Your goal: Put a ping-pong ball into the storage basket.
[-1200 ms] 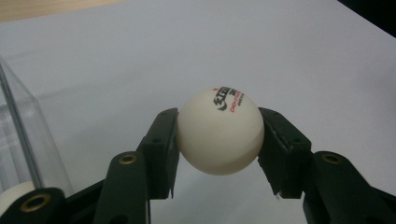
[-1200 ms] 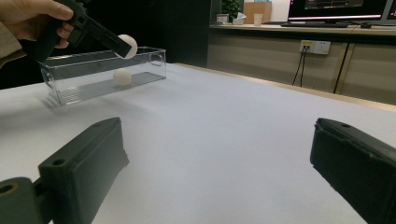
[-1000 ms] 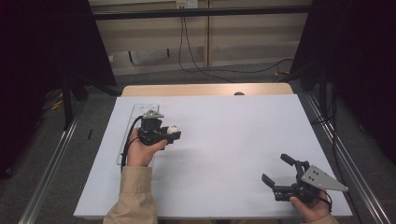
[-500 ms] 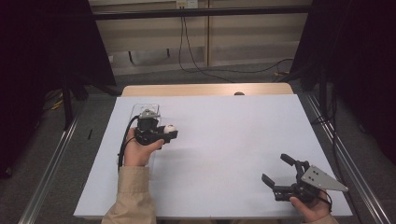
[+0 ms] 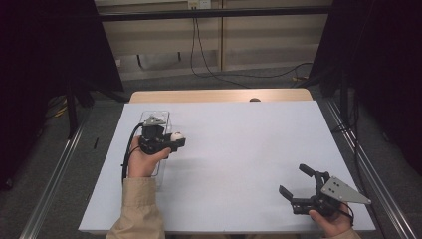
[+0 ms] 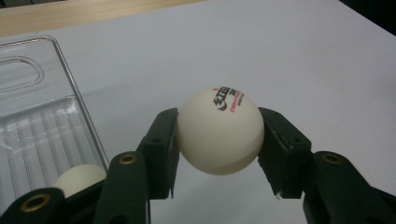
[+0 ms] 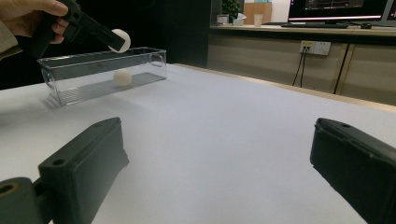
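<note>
My left gripper (image 5: 177,138) is shut on a white ping-pong ball (image 5: 176,135) with printed lettering, held above the table just right of a clear plastic box (image 5: 164,115). In the left gripper view the ball (image 6: 219,130) is pinched between both jaws, and the box (image 6: 42,116) lies to the left with a second white ball (image 6: 77,179) inside. My right gripper (image 5: 293,179) stands open over bare table at the front right. From the right gripper view, the box (image 7: 93,74) holds the second ball (image 7: 123,77), and the held ball (image 7: 119,40) hangs above its rim.
The white tabletop (image 5: 249,144) stretches wide between the two grippers. A wooden strip (image 5: 219,95) runs along its far edge. Metal rails (image 5: 54,169) flank both sides, and cables (image 5: 209,59) lie on the floor behind.
My left gripper has shifted slightly left with the ball, closer over the clear box. The right gripper has stayed put.
</note>
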`<state>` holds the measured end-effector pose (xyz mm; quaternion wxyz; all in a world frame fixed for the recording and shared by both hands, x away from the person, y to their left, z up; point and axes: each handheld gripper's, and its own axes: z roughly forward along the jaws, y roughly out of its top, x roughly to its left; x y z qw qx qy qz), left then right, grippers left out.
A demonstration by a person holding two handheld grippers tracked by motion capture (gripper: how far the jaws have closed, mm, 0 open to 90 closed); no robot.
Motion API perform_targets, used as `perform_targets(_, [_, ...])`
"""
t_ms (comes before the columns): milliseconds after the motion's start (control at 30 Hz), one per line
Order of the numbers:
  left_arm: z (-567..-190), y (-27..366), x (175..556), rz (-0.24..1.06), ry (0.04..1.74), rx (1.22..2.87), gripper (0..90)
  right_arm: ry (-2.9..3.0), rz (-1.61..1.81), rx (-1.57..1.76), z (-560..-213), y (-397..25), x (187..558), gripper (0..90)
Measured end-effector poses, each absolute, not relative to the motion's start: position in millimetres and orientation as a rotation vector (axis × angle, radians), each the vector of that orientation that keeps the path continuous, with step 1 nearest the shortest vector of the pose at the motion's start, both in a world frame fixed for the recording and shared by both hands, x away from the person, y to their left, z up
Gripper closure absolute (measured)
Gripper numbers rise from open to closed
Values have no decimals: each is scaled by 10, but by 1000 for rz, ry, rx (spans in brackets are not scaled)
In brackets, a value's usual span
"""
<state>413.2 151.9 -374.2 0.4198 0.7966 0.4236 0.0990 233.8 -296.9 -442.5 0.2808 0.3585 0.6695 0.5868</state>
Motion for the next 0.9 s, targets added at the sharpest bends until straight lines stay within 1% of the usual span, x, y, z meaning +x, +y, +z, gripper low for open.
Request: perform_targets(900, [-3722, 1667, 4127, 305, 1091, 1993, 509, 1790, 1576, 959, -4421, -2971, 2337, 26])
